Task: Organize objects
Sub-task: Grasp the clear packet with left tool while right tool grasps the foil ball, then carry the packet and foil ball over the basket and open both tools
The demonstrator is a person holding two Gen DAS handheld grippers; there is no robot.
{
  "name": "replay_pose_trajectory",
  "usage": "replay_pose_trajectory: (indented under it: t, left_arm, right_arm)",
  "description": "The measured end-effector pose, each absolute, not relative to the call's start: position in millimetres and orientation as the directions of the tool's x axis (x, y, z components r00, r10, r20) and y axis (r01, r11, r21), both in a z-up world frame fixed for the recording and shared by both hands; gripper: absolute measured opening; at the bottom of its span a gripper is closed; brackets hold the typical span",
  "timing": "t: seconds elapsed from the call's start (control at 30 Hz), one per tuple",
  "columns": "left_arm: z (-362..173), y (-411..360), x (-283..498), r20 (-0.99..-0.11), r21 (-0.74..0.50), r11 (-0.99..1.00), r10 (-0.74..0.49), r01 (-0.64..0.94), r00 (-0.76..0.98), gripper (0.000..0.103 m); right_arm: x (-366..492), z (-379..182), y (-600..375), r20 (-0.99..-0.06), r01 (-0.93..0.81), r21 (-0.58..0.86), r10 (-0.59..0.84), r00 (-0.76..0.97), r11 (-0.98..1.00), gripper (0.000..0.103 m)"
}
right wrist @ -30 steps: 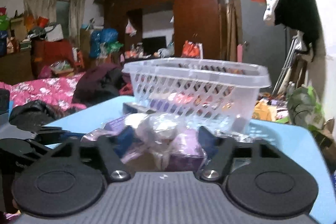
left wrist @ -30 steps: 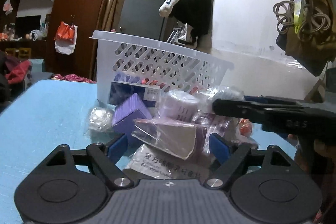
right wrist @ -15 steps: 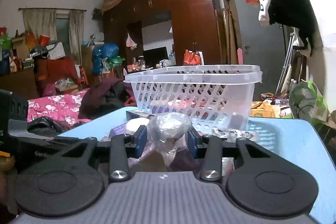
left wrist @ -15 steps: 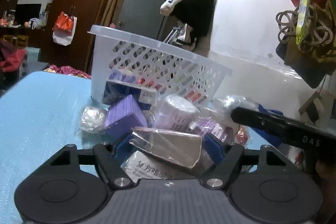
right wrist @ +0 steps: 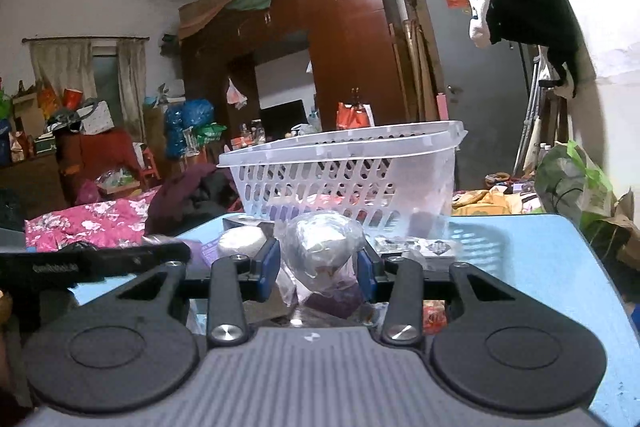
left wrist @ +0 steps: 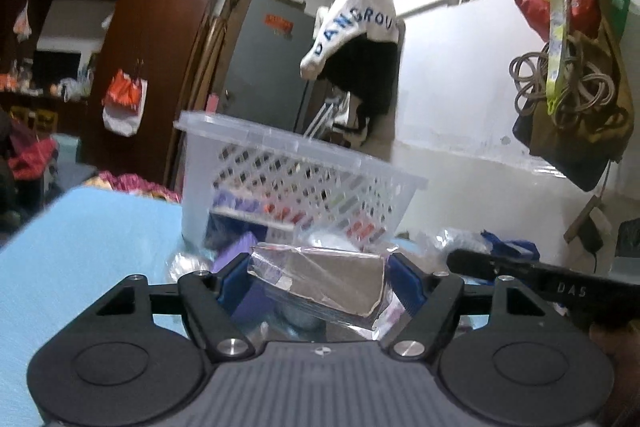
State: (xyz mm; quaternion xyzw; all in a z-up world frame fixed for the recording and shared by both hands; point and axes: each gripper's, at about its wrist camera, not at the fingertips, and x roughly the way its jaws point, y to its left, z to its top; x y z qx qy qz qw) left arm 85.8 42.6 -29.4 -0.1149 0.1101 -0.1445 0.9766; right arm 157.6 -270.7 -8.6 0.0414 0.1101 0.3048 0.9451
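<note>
My left gripper (left wrist: pixel 318 277) is shut on a plastic-wrapped brownish box (left wrist: pixel 320 283) and holds it raised in front of the white slotted basket (left wrist: pixel 296 167). My right gripper (right wrist: pixel 318 261) is shut on a round white item in a clear bag (right wrist: pixel 322 245), lifted above the pile. The basket (right wrist: pixel 348 167) stands on the blue table (right wrist: pixel 532 259) with several packs inside. More wrapped items lie before it: a purple box (left wrist: pixel 236 257) and a white roll (right wrist: pixel 242 241).
The right gripper's black body (left wrist: pixel 540 287) crosses the right of the left wrist view. The left gripper's body (right wrist: pixel 92 263) shows at the left of the right wrist view. A wall with hanging bags (left wrist: pixel 572 87) stands to the right.
Both grippers closed on their items and lifted them off the pile. The basket now sits lower relative to the held items.
</note>
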Motion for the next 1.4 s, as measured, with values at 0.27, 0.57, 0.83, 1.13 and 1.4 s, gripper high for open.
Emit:
replay_pose_trajectory:
  t: [0.27,0.57,0.83,1.13,1.4]
  left_arm:
    - [-23.6,51.2,83.6,-0.136,-0.267,0.927,-0.307,0.264,0.942,0.076]
    - [-13.2,66.0,89.0,-0.106,-0.319,0.908,-0.318,0.27,0.942,0.076]
    - [11.7,65.4,100.9,-0.088,-0.281,0.919,-0.31,0.275,0.947,0.076]
    - [70.7,57.6,163.7,-0.131,-0.276,0.935,-0.265,0.221,0.955,0.076]
    - [83.2,24.1,264.8,-0.328,-0.152,0.984,-0.137,0.091,0.935,0.082]
  right_arm:
    - [159.9,-7.4,-277.7,-0.173,-0.552,0.158,0.573,0.801,0.819,0.043]
    - [164.4,-5.6,-283.9,-0.164,-0.545,0.179,0.571,0.804,0.819,0.04]
    - [167.1,7.6,-277.8,-0.141,-0.558,0.146,0.575,0.806,0.817,0.037]
    - [198.4,50.4,-260.9,-0.094,-0.545,0.088,0.551,0.829,0.834,0.037]
    - [276.6,76.0,-223.4,-0.211,-0.506,0.027,0.5,0.84,0.862,0.048]
